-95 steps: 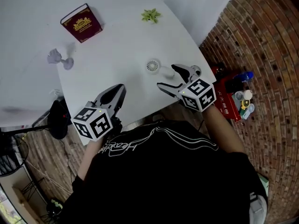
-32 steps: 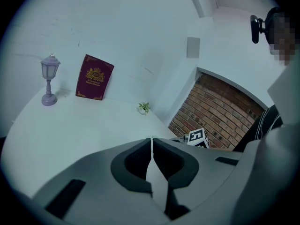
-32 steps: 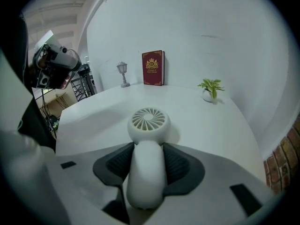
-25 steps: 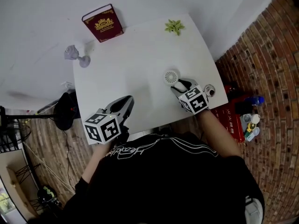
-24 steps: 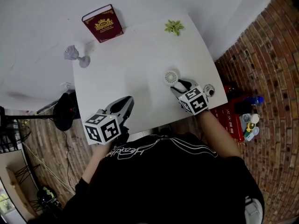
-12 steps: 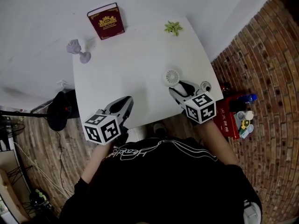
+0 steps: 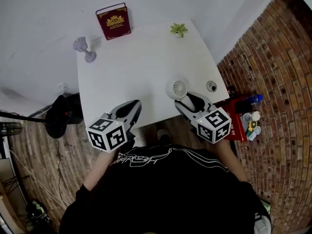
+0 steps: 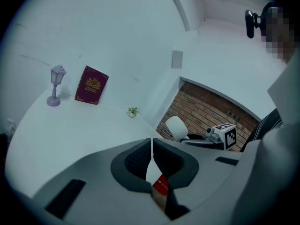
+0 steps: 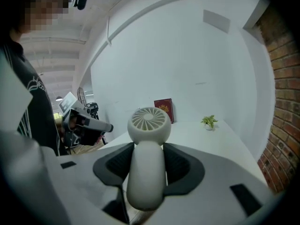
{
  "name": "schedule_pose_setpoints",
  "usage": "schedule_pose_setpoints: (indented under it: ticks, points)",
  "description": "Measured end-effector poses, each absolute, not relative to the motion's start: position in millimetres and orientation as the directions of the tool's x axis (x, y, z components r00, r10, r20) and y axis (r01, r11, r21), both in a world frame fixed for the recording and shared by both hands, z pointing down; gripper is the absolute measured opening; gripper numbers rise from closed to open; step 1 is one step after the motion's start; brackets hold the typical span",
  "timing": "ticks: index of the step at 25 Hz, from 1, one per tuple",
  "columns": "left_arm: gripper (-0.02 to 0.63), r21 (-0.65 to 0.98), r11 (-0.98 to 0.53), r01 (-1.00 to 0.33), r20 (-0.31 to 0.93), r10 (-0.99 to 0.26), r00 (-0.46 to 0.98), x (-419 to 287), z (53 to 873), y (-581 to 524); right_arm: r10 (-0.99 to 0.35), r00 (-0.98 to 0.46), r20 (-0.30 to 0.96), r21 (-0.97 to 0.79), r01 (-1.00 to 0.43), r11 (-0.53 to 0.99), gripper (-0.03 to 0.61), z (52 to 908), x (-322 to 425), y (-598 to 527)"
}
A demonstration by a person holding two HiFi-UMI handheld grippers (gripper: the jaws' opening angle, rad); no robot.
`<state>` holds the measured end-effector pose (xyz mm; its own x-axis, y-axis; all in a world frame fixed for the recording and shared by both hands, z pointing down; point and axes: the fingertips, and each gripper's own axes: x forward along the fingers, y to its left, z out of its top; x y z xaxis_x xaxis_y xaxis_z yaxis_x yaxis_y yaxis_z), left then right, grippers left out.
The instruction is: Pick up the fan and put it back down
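A white hand-held fan with a round grilled head hangs above the near right part of the white table. My right gripper is shut on its handle. In the right gripper view the fan stands upright between the dark pads, head above the jaws. My left gripper hovers over the table's near edge, jaws together and empty. The left gripper view shows its pads meeting, and the fan off to the right.
At the table's far side are a dark red book, a small lilac lamp and a tiny green plant. A small round object lies near the right edge. A red box with bottles sits on the brick floor.
The right gripper has risen with the fan, lifting it off the table and drawing it toward the near edge. The left gripper shifted slightly.
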<state>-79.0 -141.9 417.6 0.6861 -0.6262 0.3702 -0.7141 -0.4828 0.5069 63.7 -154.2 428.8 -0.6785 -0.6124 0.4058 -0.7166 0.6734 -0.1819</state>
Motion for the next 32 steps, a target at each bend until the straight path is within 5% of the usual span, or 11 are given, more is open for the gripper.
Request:
schedule_pose_setpoints:
  ticks: [32]
  points:
    - [0.038,0.497,-0.462,-0.735,0.392,-0.636,0.665,-69.5,418.4,-147.2,-0.584,-0.702,0.407,-0.182,-0.689,0.701,0.193,430.0,67.9,-169.9]
